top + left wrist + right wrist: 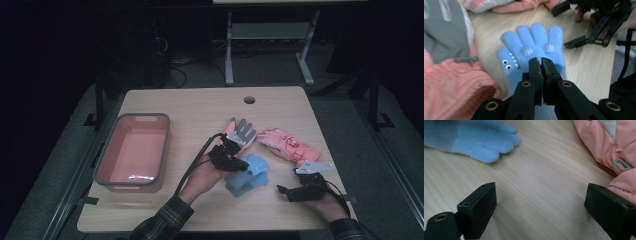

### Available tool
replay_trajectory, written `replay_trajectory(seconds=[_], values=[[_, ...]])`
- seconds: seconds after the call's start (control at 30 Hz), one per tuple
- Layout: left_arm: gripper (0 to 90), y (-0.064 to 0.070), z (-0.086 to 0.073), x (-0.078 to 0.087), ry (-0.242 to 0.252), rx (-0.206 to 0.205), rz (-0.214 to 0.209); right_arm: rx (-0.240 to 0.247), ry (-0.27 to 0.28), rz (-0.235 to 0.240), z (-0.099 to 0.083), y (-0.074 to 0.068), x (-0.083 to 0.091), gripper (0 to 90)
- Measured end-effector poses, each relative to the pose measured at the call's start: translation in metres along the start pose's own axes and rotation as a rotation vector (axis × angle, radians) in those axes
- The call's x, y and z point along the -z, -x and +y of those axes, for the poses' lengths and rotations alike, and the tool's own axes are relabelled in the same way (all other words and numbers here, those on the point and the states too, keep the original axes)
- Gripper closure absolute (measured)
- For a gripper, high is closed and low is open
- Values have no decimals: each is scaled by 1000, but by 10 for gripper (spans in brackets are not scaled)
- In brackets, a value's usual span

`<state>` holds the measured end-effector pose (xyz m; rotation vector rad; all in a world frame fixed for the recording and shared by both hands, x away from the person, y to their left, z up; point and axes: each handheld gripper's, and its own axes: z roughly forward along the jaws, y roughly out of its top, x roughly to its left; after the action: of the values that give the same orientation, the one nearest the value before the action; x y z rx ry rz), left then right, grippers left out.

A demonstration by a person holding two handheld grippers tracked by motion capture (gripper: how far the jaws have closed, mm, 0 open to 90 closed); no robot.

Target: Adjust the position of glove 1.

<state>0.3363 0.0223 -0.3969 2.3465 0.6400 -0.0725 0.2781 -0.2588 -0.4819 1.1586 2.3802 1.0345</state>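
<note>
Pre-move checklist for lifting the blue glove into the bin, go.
1. Left claw shut on blue glove: jaws together over its palm, but whether fabric is pinched between them: cannot tell.
2. Right claw out of the way: ok, open on bare table, holding nothing.
3. Glove free of neighbours: ok, apart from the pink glove; contact with the pink-and-grey glove cannot tell.
4. Bin ready: ok, nothing inside, at the table's left.
5. Path to the bin: ok, bare wood between.
6. Left cable snag: cannot tell.
</note>
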Motion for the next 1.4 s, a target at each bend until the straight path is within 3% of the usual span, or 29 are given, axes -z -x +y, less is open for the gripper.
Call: replay_trajectory(seconds=[0.23, 0.4, 0.83, 0.9, 1.07, 1.17, 1.37, 1.4], values=[[874, 4, -3, -23, -40, -20, -2, 0, 0, 1, 0, 0, 0, 100], [874, 0, -5, -28, -69, -46, 15, 1, 0, 1, 0, 0, 0, 100], [858, -6, -14, -46, -121, -66, -9, 4, 1, 0, 0, 0, 0, 101], [790, -5, -14, -42, -99, -60, -12, 3, 1, 0, 0, 0, 0, 101], [483, 2, -14, -33, -64, -68, 3, 1, -1, 0, -1, -1, 1, 101], [354, 4, -17, -35, -76, -87, 17, 3, 0, 0, -2, -1, 2, 101], [294, 1, -22, -42, -72, -86, 40, 7, 2, -2, -3, -1, 2, 101], [292, -2, -22, -43, -90, -102, 37, 7, 2, -1, -3, -1, 2, 101]])
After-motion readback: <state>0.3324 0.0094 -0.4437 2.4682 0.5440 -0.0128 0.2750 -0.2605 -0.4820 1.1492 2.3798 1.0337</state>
